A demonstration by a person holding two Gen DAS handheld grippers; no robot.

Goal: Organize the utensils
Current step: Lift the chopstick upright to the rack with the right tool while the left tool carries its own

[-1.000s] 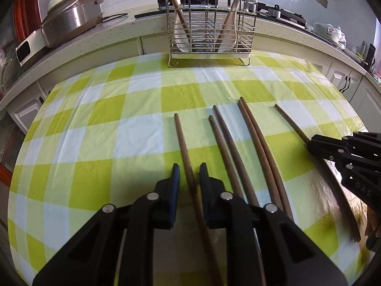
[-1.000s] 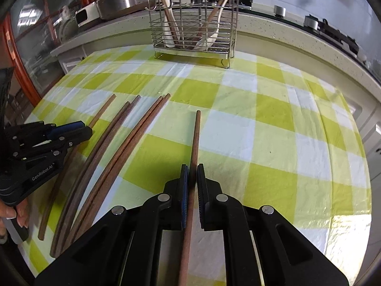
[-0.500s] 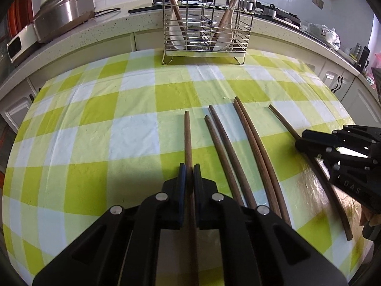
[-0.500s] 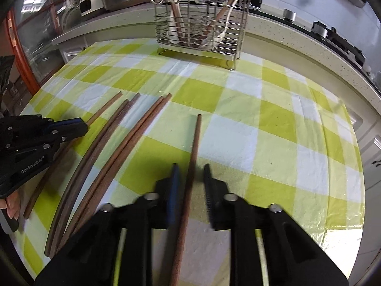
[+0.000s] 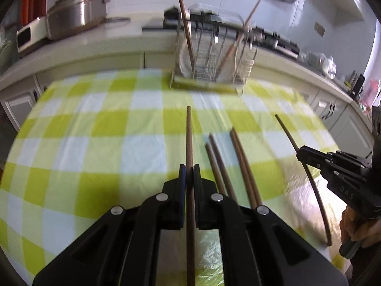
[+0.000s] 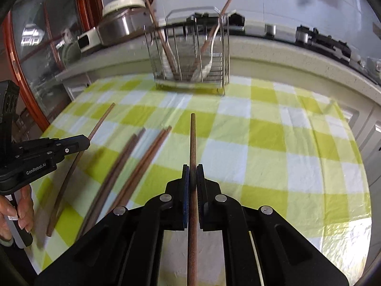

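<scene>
My left gripper [image 5: 189,166] is shut on a brown wooden chopstick [image 5: 189,138] and holds it lifted, pointing toward the wire utensil rack [image 5: 209,71]. My right gripper [image 6: 193,166] is shut on another wooden chopstick [image 6: 193,140], also lifted and pointing toward the rack [image 6: 190,64]. Several more chopsticks [image 5: 228,164] lie side by side on the green-and-white checked cloth [image 5: 95,143]. They also show left of my right gripper [image 6: 133,159]. The rack holds wooden-handled utensils. Each gripper shows at the edge of the other's view.
A steel cooker [image 5: 73,16] stands on the counter at the back left. A stove [image 6: 321,40] runs along the counter at the back right. Cabinet doors [image 5: 343,124] lie beyond the table's right edge.
Both grippers have risen and tilted up, each lifting its chopstick off the cloth. The right gripper opened briefly half a second ago and has shut again on its chopstick.
</scene>
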